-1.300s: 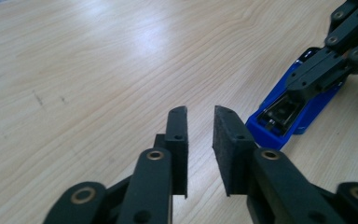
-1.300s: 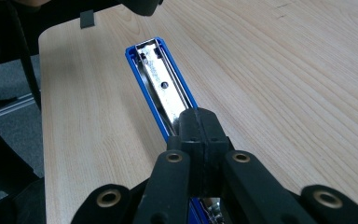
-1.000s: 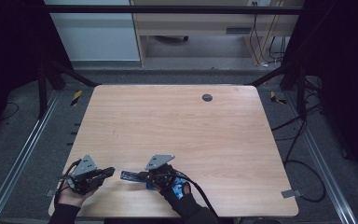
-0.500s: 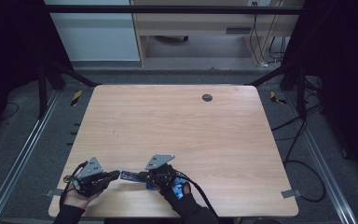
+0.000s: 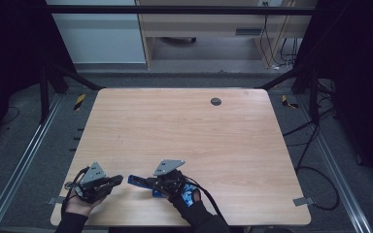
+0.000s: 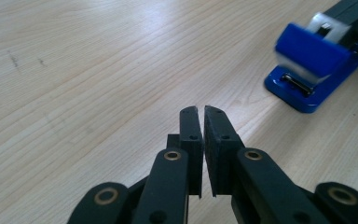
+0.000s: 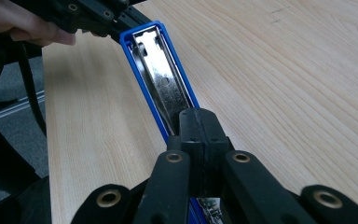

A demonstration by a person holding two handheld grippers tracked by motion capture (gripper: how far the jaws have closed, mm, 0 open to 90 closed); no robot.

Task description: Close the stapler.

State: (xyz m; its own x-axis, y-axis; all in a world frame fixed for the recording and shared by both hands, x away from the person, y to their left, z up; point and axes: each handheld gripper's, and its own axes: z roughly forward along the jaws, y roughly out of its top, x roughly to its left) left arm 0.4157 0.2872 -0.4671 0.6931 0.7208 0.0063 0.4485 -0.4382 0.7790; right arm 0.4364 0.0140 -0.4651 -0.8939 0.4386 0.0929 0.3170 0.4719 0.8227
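While the stapler (image 7: 161,74) lies on the table (image 5: 233,145) near its front edge, its open tray is clamped by the right gripper (image 7: 199,122); the left gripper (image 6: 201,117), nearly closed, is empty.

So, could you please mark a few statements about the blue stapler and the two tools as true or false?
1. The blue metal stapler lies on the pale wooden table. True.
2. The left tool grips the stapler. False: it holds nothing, beside the stapler.
3. The right tool is shut over the stapler. True.
4. The stapler lies at the table's far edge. False: near edge.
5. A small dark round disc sits near the far edge. True.
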